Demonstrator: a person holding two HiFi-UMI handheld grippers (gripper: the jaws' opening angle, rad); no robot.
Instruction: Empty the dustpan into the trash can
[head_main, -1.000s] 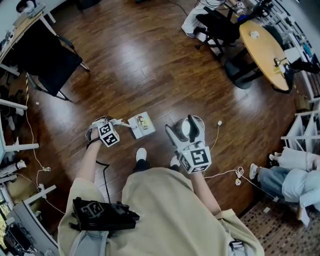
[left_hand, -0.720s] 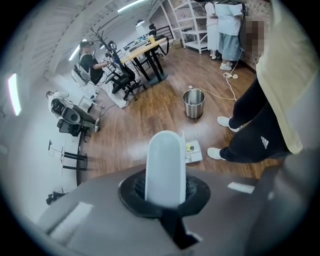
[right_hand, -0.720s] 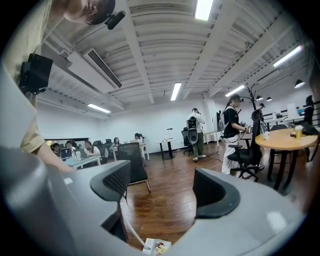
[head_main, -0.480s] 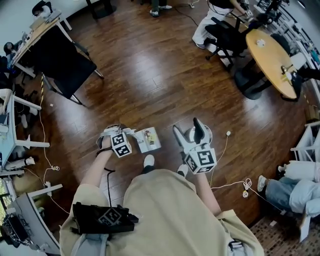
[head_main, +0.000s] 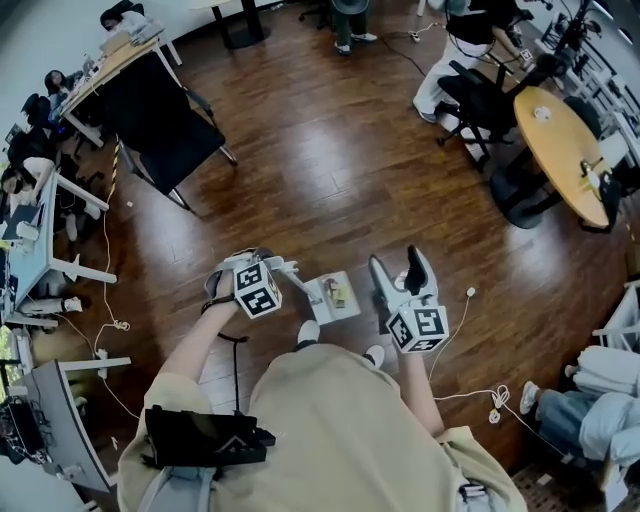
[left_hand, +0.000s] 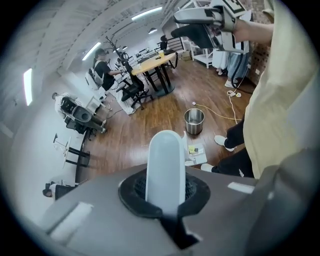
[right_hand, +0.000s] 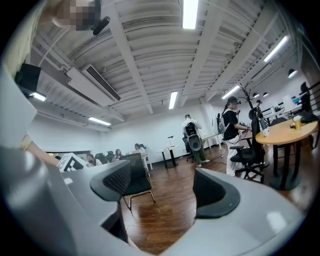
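- My left gripper (head_main: 286, 268) is clamped tight on the white handle of the dustpan (head_main: 335, 296).
- The pan end sits just beside the metal trash can (left_hand: 194, 121) and seems to carry a few small scraps.
- My right gripper (head_main: 398, 262) is probably right above the trash can. Its jaws have just been closing and now stand narrowly apart, with nothing between them.

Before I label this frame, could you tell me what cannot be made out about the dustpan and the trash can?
- Dustpan contents: too small in the head view; in the left gripper view the white handle covers part of it.
- Trash can inside: too small in the left gripper view.
- Right gripper view: shows neither; it looks across the room.
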